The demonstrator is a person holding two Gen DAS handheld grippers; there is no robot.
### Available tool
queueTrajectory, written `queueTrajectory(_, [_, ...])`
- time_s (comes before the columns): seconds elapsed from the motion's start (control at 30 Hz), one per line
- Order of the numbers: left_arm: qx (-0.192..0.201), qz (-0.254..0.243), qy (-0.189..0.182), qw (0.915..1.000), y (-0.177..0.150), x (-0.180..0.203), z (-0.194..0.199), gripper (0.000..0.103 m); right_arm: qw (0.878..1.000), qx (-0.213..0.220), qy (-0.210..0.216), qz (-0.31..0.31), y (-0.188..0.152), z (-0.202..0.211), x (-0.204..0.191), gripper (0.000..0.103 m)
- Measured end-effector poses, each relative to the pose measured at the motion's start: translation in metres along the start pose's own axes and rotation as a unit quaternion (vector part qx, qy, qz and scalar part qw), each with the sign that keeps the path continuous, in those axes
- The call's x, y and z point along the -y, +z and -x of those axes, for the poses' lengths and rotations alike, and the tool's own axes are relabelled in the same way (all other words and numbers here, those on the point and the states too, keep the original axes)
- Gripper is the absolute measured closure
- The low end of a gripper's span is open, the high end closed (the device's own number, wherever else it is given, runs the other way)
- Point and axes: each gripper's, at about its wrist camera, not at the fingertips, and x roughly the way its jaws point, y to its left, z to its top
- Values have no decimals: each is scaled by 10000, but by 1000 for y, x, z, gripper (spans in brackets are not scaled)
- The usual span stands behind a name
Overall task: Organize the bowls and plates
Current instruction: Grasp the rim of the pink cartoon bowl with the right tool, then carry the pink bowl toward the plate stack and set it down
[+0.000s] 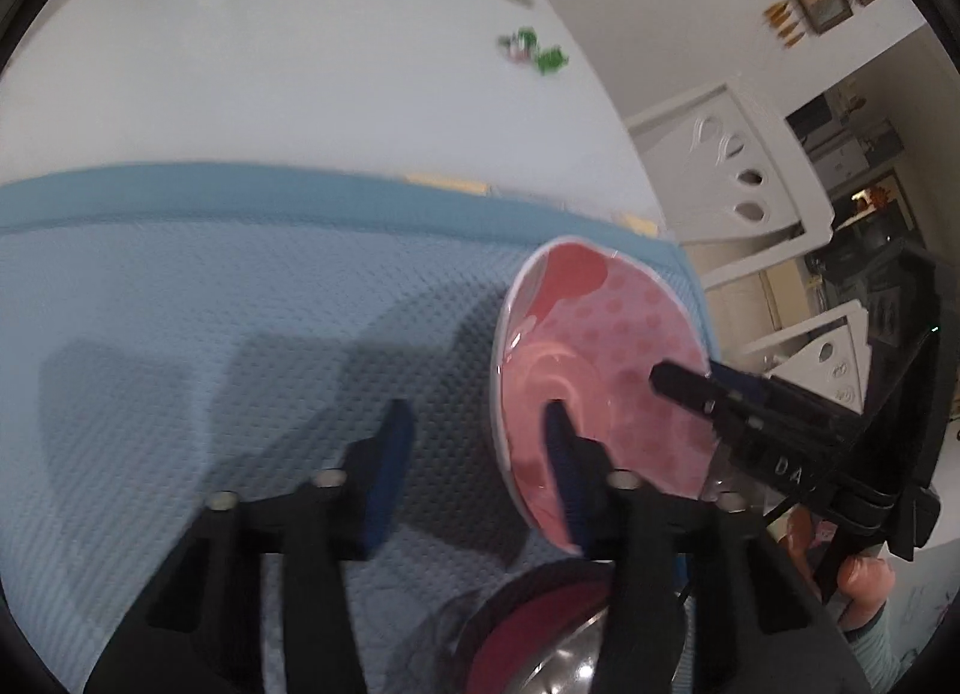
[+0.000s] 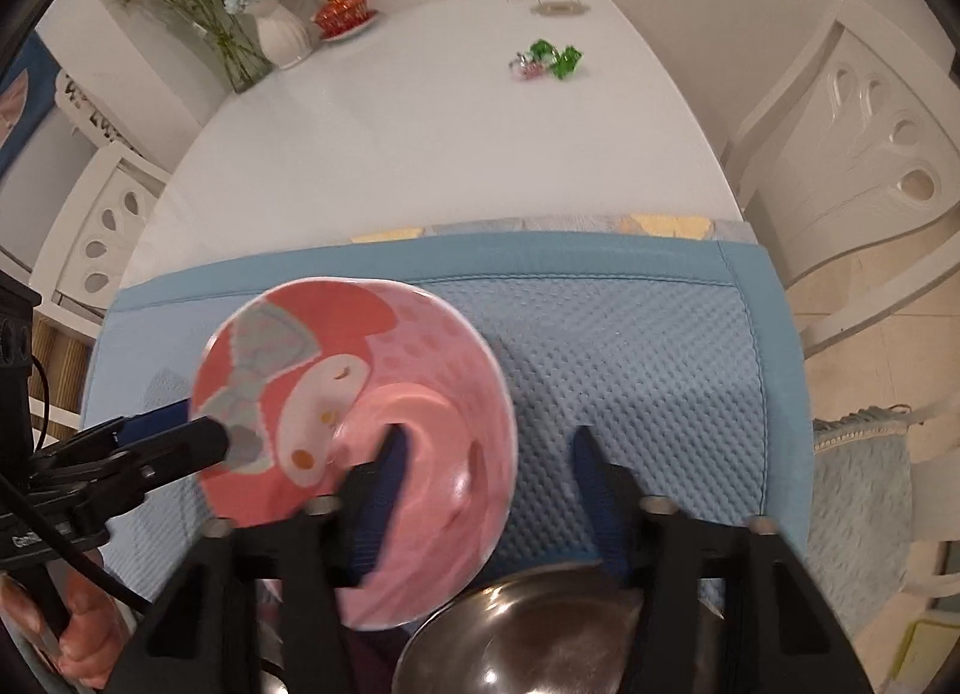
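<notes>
- Pink bowl (image 2: 360,394) stood tilted over the blue mat (image 2: 630,364), just above a steel bowl (image 2: 540,634).
- Left gripper (image 1: 477,454) and right gripper (image 2: 489,472) straddled its rim, jaws spread — neither clamped.
- Likely mid-stacking; next, one needed to close.

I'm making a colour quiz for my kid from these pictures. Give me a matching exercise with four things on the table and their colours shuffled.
Things:
1. round ceramic bowl with a cartoon face print
2. shiny round metal bowl
3. textured fabric mat
4. small glossy trinkets at the far end

Colours:
A. green
B. pink
C. silver
D. light blue

Pairs: 1-B, 2-C, 3-D, 4-A
</notes>
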Motion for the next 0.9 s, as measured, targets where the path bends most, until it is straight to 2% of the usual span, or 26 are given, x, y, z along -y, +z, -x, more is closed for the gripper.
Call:
queueTrajectory(0.03, [-81,1,-9,10000,-2,1,-6,76,9999,-2,-123,-64,0,-3,3,77])
queueTrajectory(0.1, [-155,-27,-5,9999,-4,3,-11,80,9999,-56,-25,-115,-1,-6,6,84])
queueTrajectory(0.2, [-230,-39,-111,9997,-8,9,-17,84,9996,-179,170,-123,-3,-11,5,86])
queueTrajectory(0.27, [-231,-65,-17,9997,-8,13,-18,85,9994,-254,211,-37,-3,-14,-1,87])
queueTrajectory(0.4, [-151,-185,144,9996,-7,17,-12,85,9997,0,87,208,-2,-2,-14,87])
queueTrajectory(0.5, [64,-221,107,9997,-9,20,6,85,9993,212,26,302,-2,16,-24,87])
queueTrajectory(0.67, [527,-516,314,9968,-15,30,44,85,9962,700,17,524,-8,51,-46,87])
queueTrajectory(0.9, [1322,-1030,434,9849,-48,52,126,84,9844,1591,265,703,-33,129,-78,87])
